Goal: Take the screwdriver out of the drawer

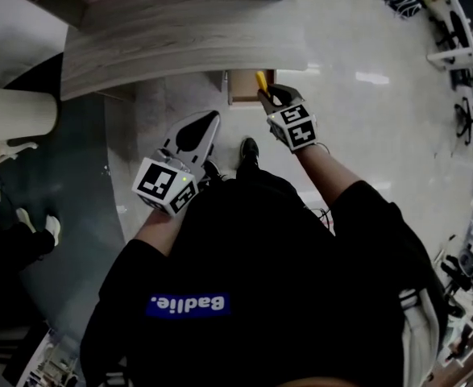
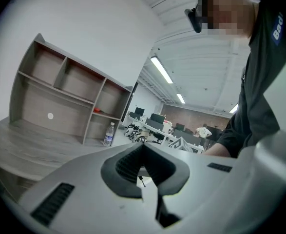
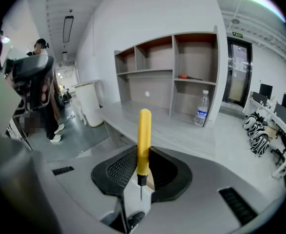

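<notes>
A screwdriver (image 1: 261,80) with a yellow handle is clamped in my right gripper (image 1: 270,95), just above the open wooden drawer (image 1: 238,88) under the desk edge. In the right gripper view the screwdriver (image 3: 143,133) stands upright between the black pads, handle up and thin metal tip pointing back at the camera; the right gripper (image 3: 143,155) is shut on its handle. My left gripper (image 1: 213,118) hangs lower and to the left, away from the drawer. In the left gripper view the left gripper (image 2: 143,149) has its pads closed together with nothing between them.
A grey wooden desk (image 1: 180,43) runs across the top and carries a shelf unit (image 3: 181,77) with a water bottle (image 3: 200,109). A white bin (image 1: 14,115) stands at the left. My own shoe (image 1: 249,149) is on the pale floor below the drawer.
</notes>
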`<state>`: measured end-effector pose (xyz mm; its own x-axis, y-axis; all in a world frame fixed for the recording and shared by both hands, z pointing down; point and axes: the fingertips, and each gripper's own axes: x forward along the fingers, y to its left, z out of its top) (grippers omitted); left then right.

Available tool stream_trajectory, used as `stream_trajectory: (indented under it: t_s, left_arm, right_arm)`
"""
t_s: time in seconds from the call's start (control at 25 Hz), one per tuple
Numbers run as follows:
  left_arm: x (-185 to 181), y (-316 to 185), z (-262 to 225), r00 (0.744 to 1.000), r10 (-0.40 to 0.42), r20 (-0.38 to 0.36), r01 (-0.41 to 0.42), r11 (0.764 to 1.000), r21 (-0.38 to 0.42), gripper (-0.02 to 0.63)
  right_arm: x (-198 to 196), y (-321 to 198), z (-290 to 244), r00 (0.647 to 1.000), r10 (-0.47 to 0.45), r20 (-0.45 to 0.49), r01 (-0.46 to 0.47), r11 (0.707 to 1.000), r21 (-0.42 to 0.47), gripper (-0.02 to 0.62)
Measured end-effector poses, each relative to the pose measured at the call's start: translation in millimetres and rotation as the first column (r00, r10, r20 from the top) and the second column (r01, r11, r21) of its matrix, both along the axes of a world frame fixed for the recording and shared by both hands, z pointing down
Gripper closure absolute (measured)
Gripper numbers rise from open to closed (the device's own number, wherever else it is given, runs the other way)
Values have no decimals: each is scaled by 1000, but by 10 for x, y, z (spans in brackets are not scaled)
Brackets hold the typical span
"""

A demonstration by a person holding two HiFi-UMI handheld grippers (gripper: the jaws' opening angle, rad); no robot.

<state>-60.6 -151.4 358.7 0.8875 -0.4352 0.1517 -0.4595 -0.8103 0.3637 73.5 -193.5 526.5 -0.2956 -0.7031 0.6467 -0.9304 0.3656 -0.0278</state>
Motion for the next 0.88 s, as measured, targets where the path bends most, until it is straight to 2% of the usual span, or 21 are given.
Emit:
stream_trajectory:
  t_s: [0.28, 0.56, 0.88]
  left_arm:
    - [150, 33, -157, 998, 59, 10, -59, 998, 14, 611]
    - [287, 112, -245, 994, 105, 19, -105, 994, 10, 611]
    - [418, 224, -370, 991, 136, 17, -136, 990, 24, 611]
  right_arm:
    - [-102, 123, -726, 994, -32, 103, 21, 994, 106, 499]
    - [-201, 322, -1359, 976, -65, 207, 18, 975, 223, 499]
    - [-185, 548, -1762, 963, -76, 259, 2, 962, 273, 499]
